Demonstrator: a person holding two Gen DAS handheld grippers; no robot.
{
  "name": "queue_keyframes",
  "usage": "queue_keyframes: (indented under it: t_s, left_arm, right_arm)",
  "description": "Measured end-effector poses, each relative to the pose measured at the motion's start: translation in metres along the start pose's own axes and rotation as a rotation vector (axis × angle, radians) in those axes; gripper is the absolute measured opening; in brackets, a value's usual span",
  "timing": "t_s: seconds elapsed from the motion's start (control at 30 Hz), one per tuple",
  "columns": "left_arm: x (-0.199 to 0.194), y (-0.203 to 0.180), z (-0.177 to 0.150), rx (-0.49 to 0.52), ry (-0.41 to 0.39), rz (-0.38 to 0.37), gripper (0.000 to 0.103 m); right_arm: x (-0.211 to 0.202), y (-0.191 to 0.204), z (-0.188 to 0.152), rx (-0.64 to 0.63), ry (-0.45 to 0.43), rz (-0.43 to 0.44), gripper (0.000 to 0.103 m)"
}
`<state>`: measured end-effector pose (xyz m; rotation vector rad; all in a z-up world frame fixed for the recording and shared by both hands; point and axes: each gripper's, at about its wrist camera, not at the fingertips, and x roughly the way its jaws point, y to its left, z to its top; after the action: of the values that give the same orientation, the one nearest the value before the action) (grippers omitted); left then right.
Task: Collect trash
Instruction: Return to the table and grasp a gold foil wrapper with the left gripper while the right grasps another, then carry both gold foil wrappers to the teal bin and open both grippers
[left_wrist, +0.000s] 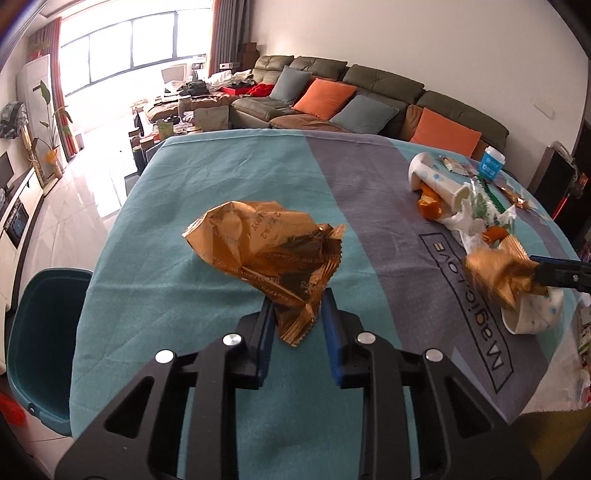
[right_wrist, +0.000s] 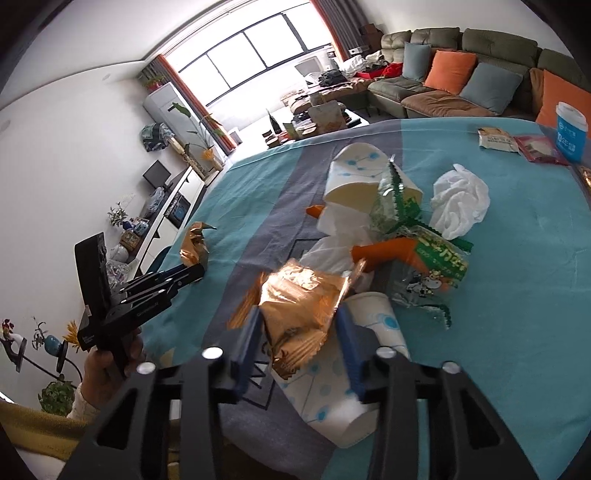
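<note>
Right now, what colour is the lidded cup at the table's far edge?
The cup is blue with a white lid, clearest in the right wrist view.

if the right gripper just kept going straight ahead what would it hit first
The right gripper already has a gold wrapper between its fingers, above a fallen paper cup. Straight on, it would probably first meet the pile of white tissue and the orange peel, though depth is hard to judge here.

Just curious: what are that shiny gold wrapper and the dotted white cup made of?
The gold wrapper looks like thin metallic plastic film: glossy, sharply creased, with crimped zigzag ends. The dotted cup seems to be matte paper, squashed and dented, probably a disposable one.
</note>
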<state>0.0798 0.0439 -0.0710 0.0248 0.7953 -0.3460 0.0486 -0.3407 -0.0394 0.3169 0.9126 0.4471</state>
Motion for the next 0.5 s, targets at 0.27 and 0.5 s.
queue_keyframes:
  t_s: [0.27,0.5]
  left_arm:
    - [-0.011,0.001,-0.006,0.009,-0.017,-0.035,0.023]
    - [-0.021,0.002,-0.004,0.003,-0.036,-0.059,0.022]
  right_arm:
    - [0.0,0.006,0.007,-0.03,-0.013,0.013,0.025]
    - [0.003,0.011,0.016,-0.055,-0.047,0.036,0.023]
